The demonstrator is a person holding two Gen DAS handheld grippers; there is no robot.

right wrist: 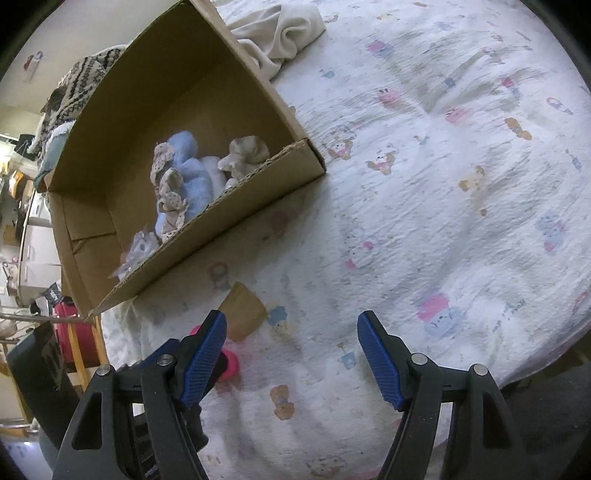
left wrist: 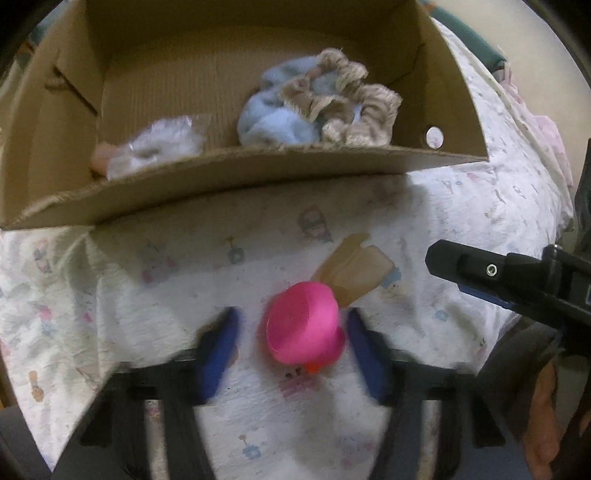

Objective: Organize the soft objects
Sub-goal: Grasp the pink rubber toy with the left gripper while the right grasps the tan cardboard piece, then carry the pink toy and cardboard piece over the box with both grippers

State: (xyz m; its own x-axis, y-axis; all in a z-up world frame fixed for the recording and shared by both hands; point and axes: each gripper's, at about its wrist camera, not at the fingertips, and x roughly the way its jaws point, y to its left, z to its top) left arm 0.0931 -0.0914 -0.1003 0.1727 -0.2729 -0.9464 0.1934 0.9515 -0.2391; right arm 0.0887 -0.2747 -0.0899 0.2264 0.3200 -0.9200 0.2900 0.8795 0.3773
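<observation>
A pink soft toy (left wrist: 304, 323) lies on the printed bedsheet between the open blue fingers of my left gripper (left wrist: 293, 332), with a gap on each side. It also shows in the right wrist view (right wrist: 231, 363), mostly hidden behind my left finger. A tan piece of cardboard (left wrist: 352, 275) lies just beyond it. The cardboard box (left wrist: 240, 173) ahead holds a blue plush (left wrist: 275, 118), beige crocheted pieces (left wrist: 351, 107) and a whitish fluffy item (left wrist: 159, 147). My right gripper (right wrist: 291, 350) is open and empty above the sheet, and shows at right in the left wrist view (left wrist: 436, 258).
A cream cloth (right wrist: 280, 33) lies crumpled on the bed beyond the box. The bed edge falls away at left, with furniture and a red bag (right wrist: 68, 332) below. A patterned knit (right wrist: 85, 74) sits behind the box.
</observation>
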